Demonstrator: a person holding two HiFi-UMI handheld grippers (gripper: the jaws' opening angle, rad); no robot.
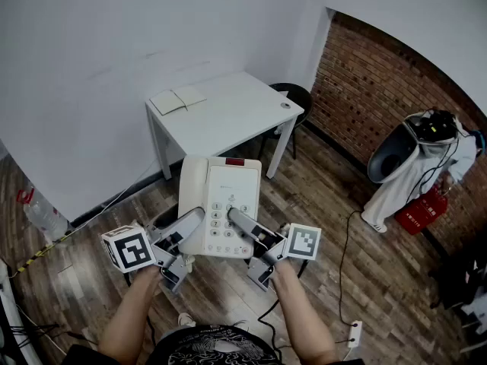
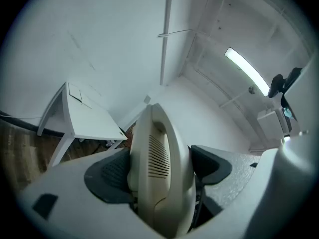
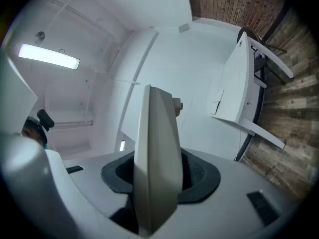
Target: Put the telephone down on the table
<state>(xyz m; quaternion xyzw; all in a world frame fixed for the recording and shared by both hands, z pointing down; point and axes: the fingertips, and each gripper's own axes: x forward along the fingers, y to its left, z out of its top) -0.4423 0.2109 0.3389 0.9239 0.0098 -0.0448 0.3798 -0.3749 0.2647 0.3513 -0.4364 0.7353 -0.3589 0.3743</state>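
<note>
I hold a cream telephone (image 1: 221, 196) with a keypad in the air between both grippers, over the wooden floor and short of the white table (image 1: 228, 109). My left gripper (image 1: 194, 220) is shut on its handset side. In the left gripper view the telephone (image 2: 157, 153) fills the gap between the dark pads (image 2: 107, 176). My right gripper (image 1: 237, 223) is shut on the phone's right part. The right gripper view shows the phone's thin edge (image 3: 157, 158) clamped between that gripper's pads (image 3: 202, 176). The table also shows ahead in both gripper views (image 2: 84, 116) (image 3: 239, 88).
A notebook (image 1: 176, 99) lies on the table's left part, and a black stool (image 1: 293, 93) stands at its right end. A brick wall, a cloth-draped grey machine (image 1: 403, 158) and a red extinguisher (image 1: 418, 211) are at right. A bottle (image 1: 42, 215) stands on the floor at left.
</note>
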